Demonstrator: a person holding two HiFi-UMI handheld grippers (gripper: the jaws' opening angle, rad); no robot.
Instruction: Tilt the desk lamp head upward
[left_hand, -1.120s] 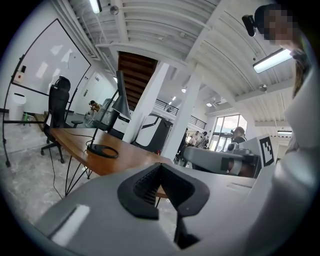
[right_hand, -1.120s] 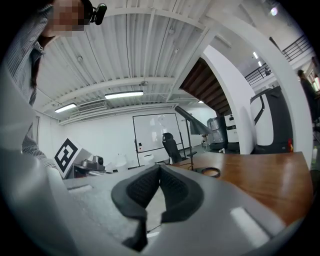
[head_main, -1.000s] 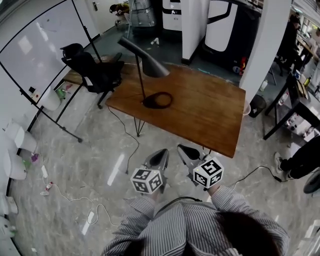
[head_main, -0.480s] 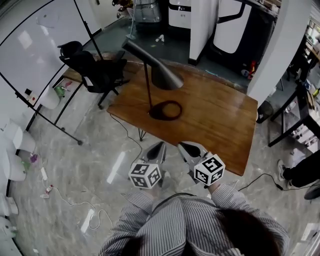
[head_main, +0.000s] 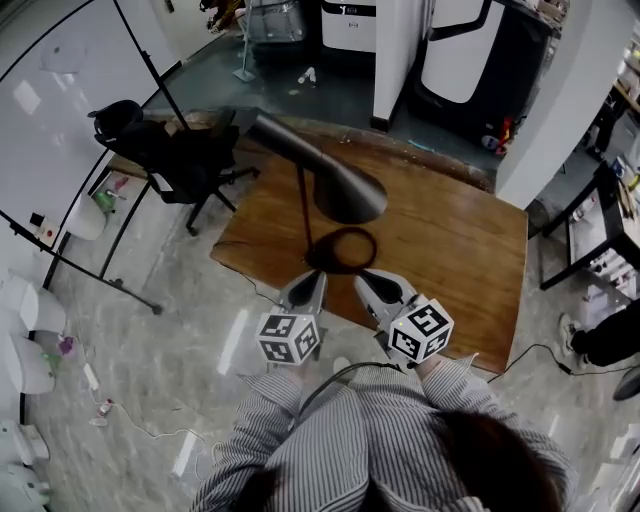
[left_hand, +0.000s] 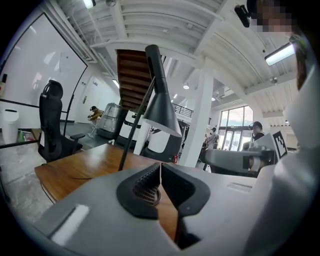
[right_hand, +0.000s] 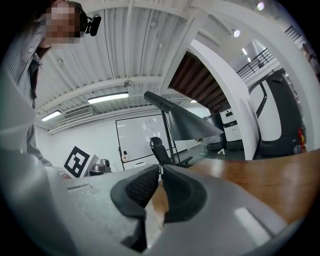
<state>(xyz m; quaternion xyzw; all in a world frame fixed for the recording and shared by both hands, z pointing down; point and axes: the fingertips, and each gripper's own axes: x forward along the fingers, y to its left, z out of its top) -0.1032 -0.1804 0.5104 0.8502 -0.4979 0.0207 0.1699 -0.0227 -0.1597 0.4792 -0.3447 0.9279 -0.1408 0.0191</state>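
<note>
Desk lamp (head_main: 345, 195) stands on the wooden table (head_main: 450, 250), near its left side. Its head is a dark, smooth cone that points down and to the right. A thin straight pole (head_main: 303, 215) holds the head up. At the bottom is a flat dark ring (head_main: 340, 250) lying on the wood, close to the near edge.

The table top is brown and shiny, with lines in the wood. A black office chair (head_main: 170, 150) stands at the far left corner of the table, apart from the lamp. Left of the chair is a big whiteboard (head_main: 60, 110) on thin black legs. Far behind the table is a white pillar (head_main: 395, 50). The floor is grey and glossy like stone, and a thin white cable (head_main: 130, 425) lies on it at the near left.

The left gripper (head_main: 310, 283) and the right gripper (head_main: 375, 283) are grey and smooth, with ribbed black pads. They are side by side at the near edge of the table, just in front of the ring and below the head. The left gripper's tips look pressed together and are just starting to open, with nothing between them. The right gripper's tips are closed too, and hold nothing
</note>
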